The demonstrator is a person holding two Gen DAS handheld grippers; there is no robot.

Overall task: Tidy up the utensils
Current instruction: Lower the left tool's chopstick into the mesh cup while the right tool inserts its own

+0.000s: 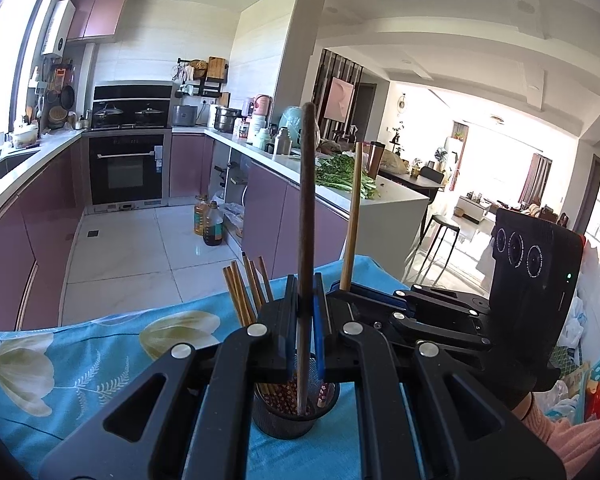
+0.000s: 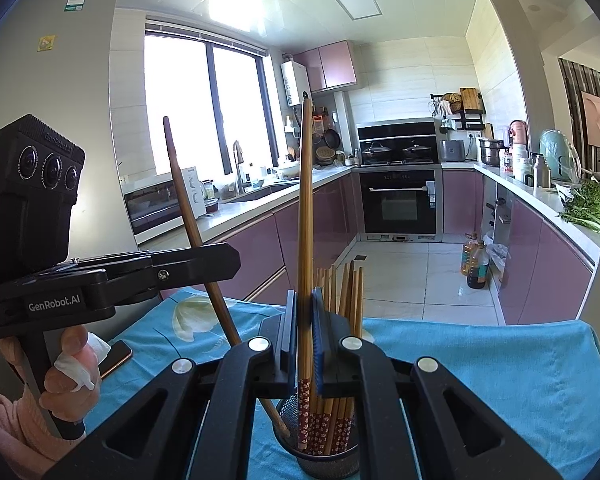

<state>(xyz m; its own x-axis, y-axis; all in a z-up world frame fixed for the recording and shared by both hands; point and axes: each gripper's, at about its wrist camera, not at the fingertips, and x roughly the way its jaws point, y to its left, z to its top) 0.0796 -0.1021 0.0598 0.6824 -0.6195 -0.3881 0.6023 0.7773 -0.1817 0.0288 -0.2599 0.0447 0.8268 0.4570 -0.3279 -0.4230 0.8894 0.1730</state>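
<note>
My left gripper (image 1: 303, 300) is shut on a dark brown chopstick (image 1: 306, 200) that stands upright, its lower end inside a black mesh cup (image 1: 288, 416). Several bamboo chopsticks (image 1: 248, 288) lean in the same cup. My right gripper (image 2: 304, 320) is shut on a light bamboo chopstick (image 2: 305, 220) with a red flowered end, which dips into the mesh cup (image 2: 324, 460). In the right wrist view the left gripper (image 2: 220, 258) comes in from the left, and the dark chopstick (image 2: 188, 216) slants down into the cup.
The cup stands on a blue flowered cloth (image 1: 80, 360) over a table. A phone (image 2: 116, 356) lies on the cloth near the person's hand (image 2: 72, 368). Beyond are pink kitchen cabinets, oil bottles (image 1: 210, 224) on the floor and greens (image 1: 340, 176) on the counter.
</note>
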